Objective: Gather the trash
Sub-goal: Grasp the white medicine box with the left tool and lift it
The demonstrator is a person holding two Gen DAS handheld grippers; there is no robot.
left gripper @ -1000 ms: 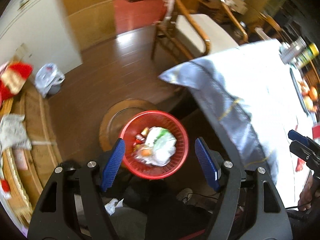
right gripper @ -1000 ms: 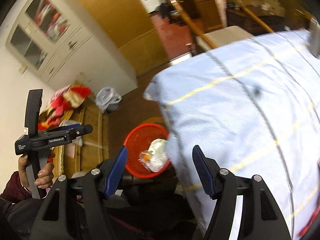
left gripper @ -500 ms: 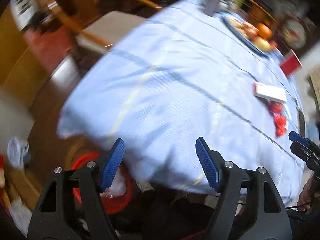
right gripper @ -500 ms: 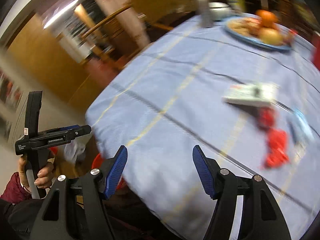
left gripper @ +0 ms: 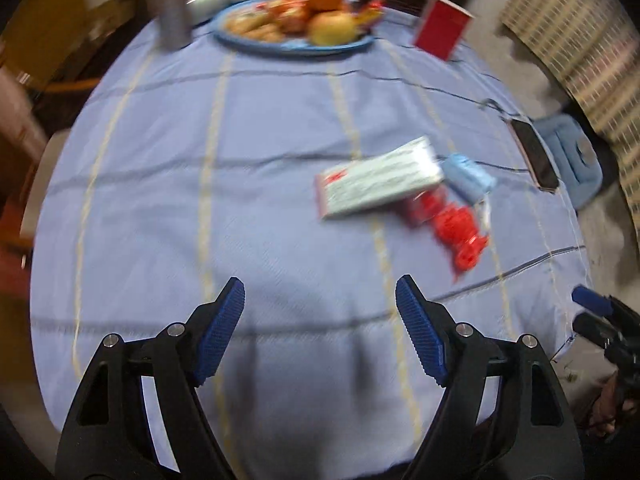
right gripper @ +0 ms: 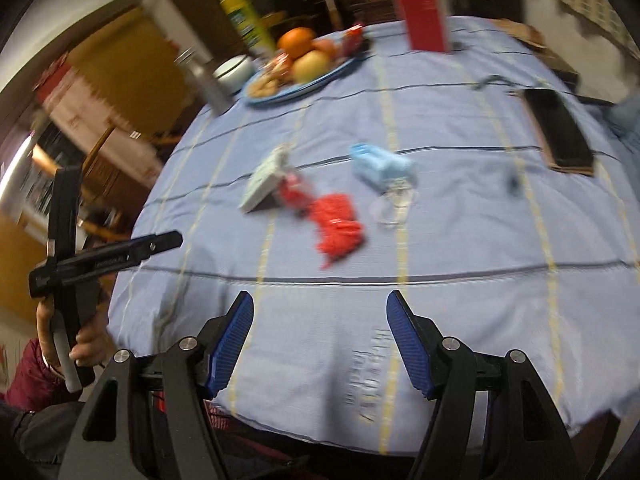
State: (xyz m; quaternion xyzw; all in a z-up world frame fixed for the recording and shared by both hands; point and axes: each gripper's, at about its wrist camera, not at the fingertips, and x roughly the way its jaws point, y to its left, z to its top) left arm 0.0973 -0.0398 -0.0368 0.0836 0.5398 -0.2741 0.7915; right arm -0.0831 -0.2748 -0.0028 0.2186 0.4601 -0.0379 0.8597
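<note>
Trash lies on the blue tablecloth (left gripper: 260,152): a white flat packet (left gripper: 378,182), a crumpled red wrapper (left gripper: 456,228) and a light blue crumpled piece (left gripper: 466,174). The same packet (right gripper: 264,180), red wrapper (right gripper: 336,228) and blue piece (right gripper: 378,164) show in the right wrist view, with a clear plastic scrap (right gripper: 394,204). My left gripper (left gripper: 320,320) is open and empty above the near table edge. My right gripper (right gripper: 320,320) is open and empty, also short of the trash. The red basket is out of view.
A blue plate of fruit (left gripper: 296,26), a metal flask (left gripper: 170,8), a red box (left gripper: 440,26) and a phone (left gripper: 534,154) stand on the table's far and right parts. A yellow can (right gripper: 244,20) stands behind the plate.
Both grippers swung up from the red trash basket on the floor to face the table top. The trash on the cloth has come into view, closer than before.
</note>
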